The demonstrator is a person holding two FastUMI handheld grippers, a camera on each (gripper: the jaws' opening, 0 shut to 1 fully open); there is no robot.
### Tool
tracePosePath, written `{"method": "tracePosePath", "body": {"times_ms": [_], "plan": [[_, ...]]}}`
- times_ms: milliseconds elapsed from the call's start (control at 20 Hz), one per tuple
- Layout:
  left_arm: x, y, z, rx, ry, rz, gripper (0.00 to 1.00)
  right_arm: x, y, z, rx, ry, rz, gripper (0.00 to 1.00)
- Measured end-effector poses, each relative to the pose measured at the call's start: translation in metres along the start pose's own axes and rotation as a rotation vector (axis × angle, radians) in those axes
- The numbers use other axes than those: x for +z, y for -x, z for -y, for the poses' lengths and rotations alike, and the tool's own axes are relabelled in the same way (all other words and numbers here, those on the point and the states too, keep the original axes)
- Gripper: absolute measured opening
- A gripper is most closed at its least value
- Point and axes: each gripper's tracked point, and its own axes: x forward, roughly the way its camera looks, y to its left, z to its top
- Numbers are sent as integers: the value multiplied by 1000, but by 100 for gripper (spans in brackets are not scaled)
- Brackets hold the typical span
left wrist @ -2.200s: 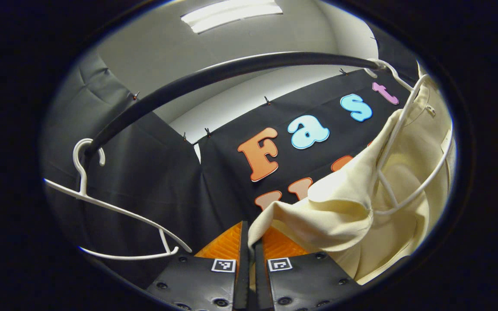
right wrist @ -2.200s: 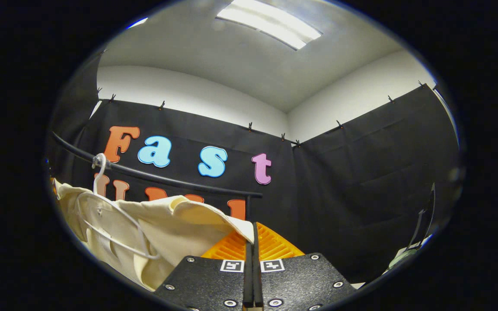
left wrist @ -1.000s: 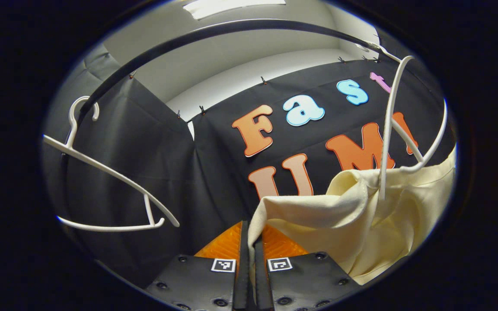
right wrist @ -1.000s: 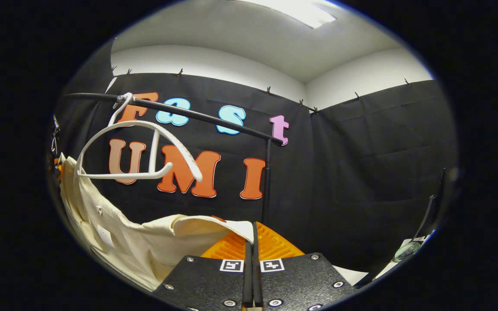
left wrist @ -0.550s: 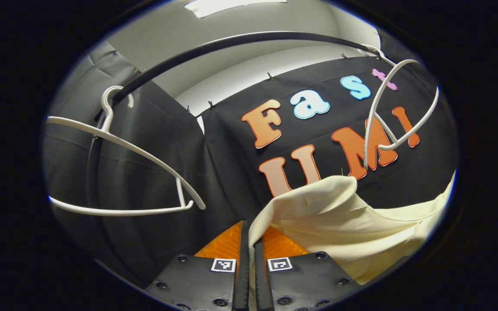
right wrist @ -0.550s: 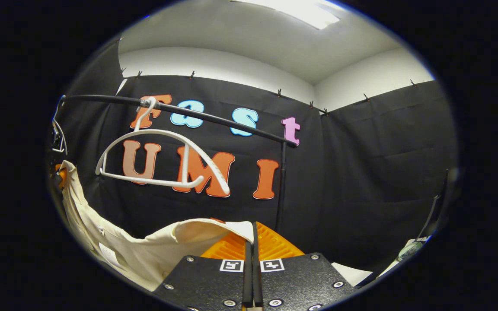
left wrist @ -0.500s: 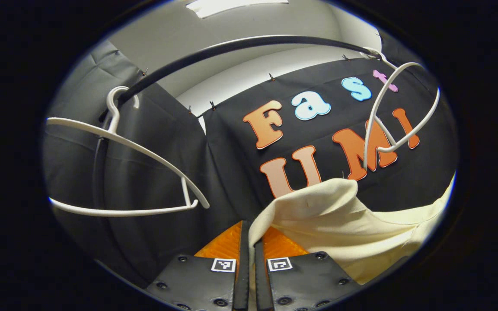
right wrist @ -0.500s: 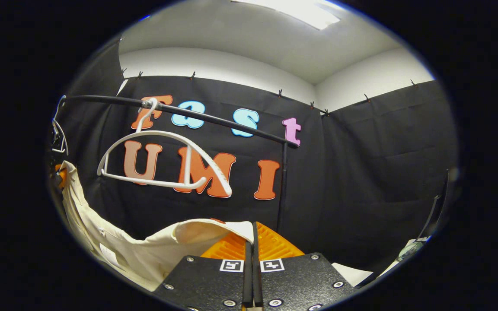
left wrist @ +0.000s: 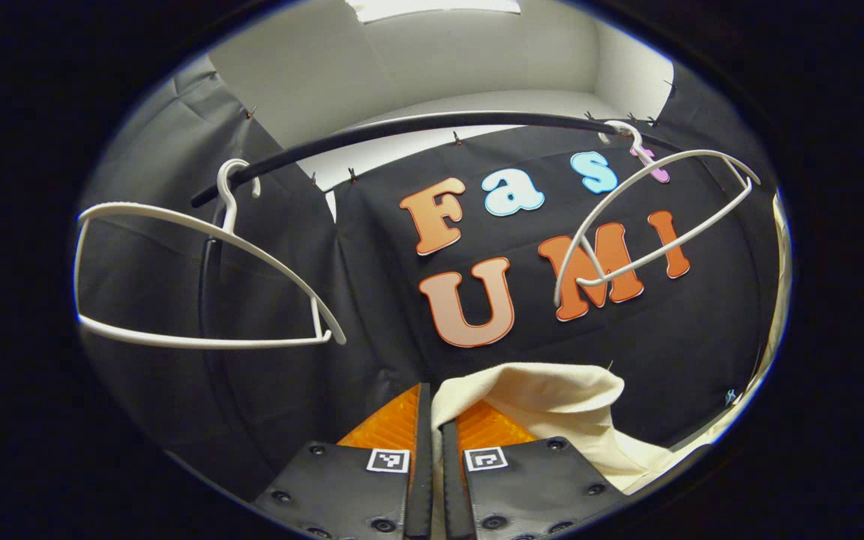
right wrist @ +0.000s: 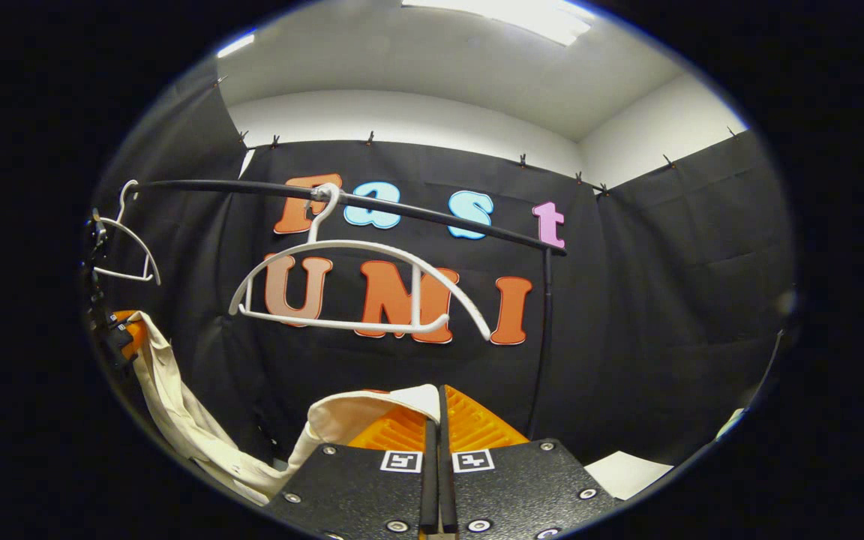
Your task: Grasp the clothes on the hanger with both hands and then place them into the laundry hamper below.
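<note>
- While your left gripper sits at bottom centre of the left gripper view, its fingers are pinched tight on the cream garment, which trails lower right under two bare white hangers on the black rail.
- In the right gripper view, your right gripper clamps the garment's other edge at bottom centre; the cloth sags toward lower left.

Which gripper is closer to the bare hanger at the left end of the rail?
Left. The left gripper, clamped on the shirt, sits close beside that hanger, just below it. From the right gripper, also holding the shirt, it hangs far off, beyond the other hanger.
</note>
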Motion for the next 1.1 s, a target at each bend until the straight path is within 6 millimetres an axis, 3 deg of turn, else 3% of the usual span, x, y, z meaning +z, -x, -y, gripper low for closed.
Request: {"method": "tracePosePath", "body": {"times_ms": [50,150,350,400,650,950,1100], "plan": [[-3,4,8,-27,18,-12,8,-5,4,-8,16,-4,-11,1],[-13,17,27,-86,67,-49,13,-15,13,-23,47,-22,-34,1],[-31,39,55,-172,163,-122,9,-48,29,-51,89,-74,-103,1],[-34,43,62,-194,182,-133,13,-54,30,-54,95,-83,-123,1],[-60,68,94,-284,209,-217,14,-101,36,-71,132,-114,-236,1],[-112,101,139,-391,277,-403,18,-179,62,-98,189,-85,-428,1],[-140,129,157,-446,335,-517,19,-218,83,-109,213,-85,-532,2]]}}
